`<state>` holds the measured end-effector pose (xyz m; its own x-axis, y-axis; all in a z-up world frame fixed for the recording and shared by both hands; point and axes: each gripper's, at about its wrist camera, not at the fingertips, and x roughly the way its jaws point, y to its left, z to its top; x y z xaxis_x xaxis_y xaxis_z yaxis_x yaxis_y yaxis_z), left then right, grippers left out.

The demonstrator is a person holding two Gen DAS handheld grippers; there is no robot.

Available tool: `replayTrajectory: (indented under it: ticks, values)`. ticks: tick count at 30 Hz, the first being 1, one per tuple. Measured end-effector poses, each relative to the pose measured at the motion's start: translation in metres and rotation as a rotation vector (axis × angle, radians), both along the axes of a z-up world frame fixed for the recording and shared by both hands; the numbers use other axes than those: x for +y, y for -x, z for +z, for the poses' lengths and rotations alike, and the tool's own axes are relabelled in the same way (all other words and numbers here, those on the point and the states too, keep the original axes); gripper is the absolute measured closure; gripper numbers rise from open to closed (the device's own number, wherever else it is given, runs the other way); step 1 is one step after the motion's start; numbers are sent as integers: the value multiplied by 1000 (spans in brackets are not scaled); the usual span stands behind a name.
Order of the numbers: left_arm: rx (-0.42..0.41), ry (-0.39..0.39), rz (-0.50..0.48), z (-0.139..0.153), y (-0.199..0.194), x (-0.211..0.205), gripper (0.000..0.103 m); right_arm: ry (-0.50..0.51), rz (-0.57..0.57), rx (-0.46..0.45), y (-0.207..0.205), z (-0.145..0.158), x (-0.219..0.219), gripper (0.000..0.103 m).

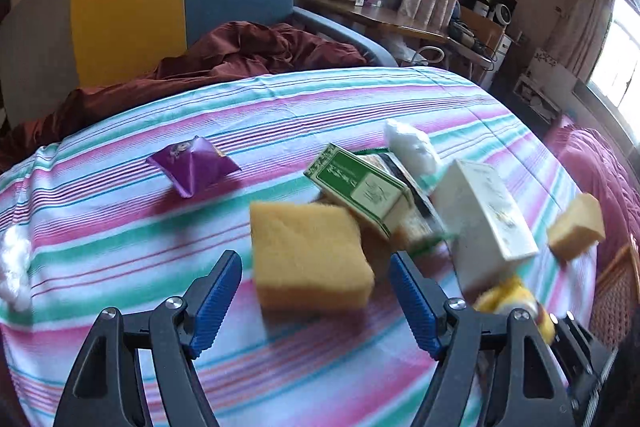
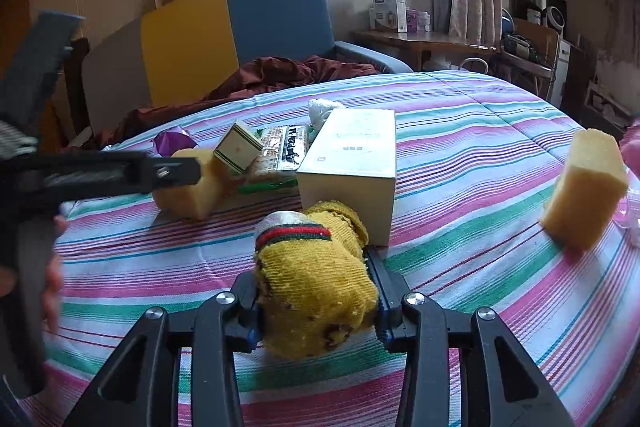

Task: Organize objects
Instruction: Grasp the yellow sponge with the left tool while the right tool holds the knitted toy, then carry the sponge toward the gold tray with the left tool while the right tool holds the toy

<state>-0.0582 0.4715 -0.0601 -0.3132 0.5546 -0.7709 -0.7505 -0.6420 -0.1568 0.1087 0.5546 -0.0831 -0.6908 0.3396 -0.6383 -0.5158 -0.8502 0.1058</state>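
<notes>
The right tongs [image 2: 316, 301] are clamping a rolled yellow sock [image 2: 314, 283] at lower centre, just in front of the white box [image 2: 352, 163]; the left tongs [image 1: 316, 287] are gaping around a yellow sponge [image 1: 310, 255] on the striped bed [image 1: 120, 227]; closing carelessly risks nudging the leaning green box [image 1: 360, 187] and toppling the pile.
</notes>
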Motion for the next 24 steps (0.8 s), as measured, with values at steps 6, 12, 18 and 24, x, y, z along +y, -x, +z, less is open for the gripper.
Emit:
replayTrajectory:
  ticks: [6,12,18,24]
  values:
    - [35,50,-15,-18,4,12,34,4,0,0,1,0,0,60]
    - [50,30,7,-20,2,1,42,0,-1,-5,2,0,1,60]
    - [18,-25,82,-19,2,-32,42,-16,-5,-16,3,0,-2,60]
    - [7,-78,159,-16,-3,-72,42,-46,-10,-39,6,0,-7,60]
